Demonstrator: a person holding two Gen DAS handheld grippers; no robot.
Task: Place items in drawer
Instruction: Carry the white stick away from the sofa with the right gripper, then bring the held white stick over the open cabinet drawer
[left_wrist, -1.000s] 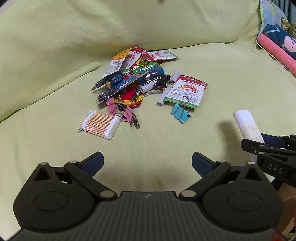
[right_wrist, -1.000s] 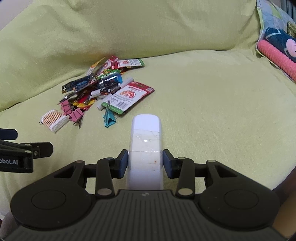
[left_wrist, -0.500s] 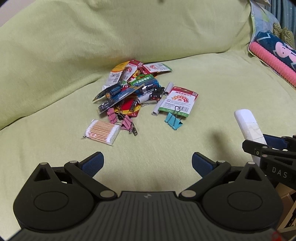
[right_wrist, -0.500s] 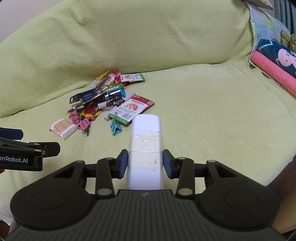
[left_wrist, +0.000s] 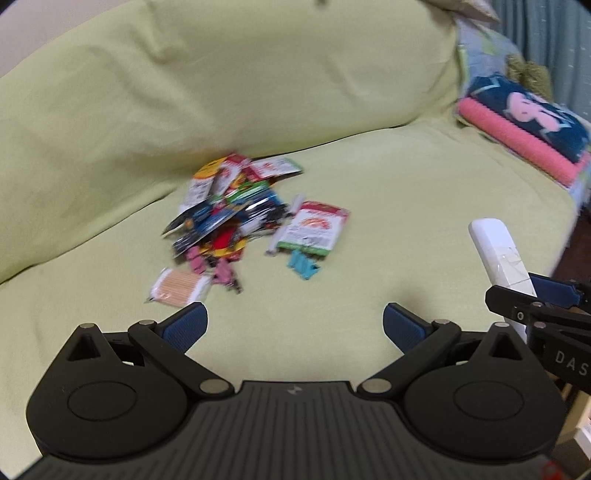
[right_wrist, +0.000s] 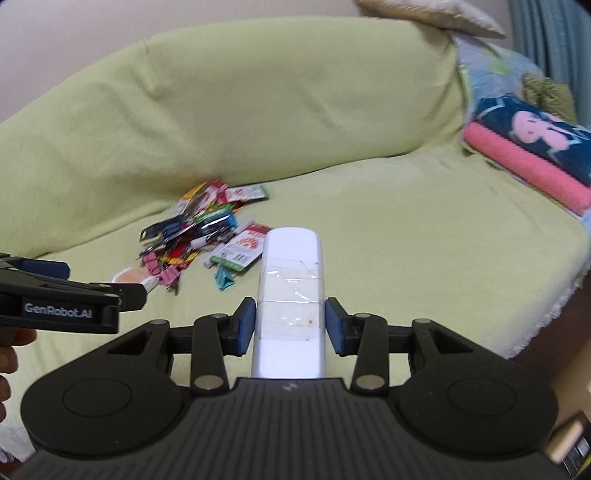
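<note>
My right gripper (right_wrist: 290, 324) is shut on a white taped box (right_wrist: 291, 284), which sticks out forward between the blue pads; the same white box (left_wrist: 498, 254) shows at the right of the left wrist view. My left gripper (left_wrist: 294, 325) is open and holds nothing, hovering over the green sofa cover. A pile of small items (left_wrist: 240, 218) lies ahead: battery packs, pink binder clips (left_wrist: 221, 271), a teal clip (left_wrist: 303, 263), a pack of cotton swabs (left_wrist: 181, 288) and a red-green card pack (left_wrist: 314, 229). No drawer is in view.
The green-covered sofa (right_wrist: 424, 229) has its backrest behind the pile. Folded pink and navy cloth (right_wrist: 532, 155) lies at the right end. The seat's front edge (right_wrist: 546, 317) drops off at the lower right. A person's hand (right_wrist: 7, 354) shows at the left border.
Both grippers have drawn back and risen from the sofa, so the pile looks smaller and farther. The right gripper still holds the white box; the left stays open.
</note>
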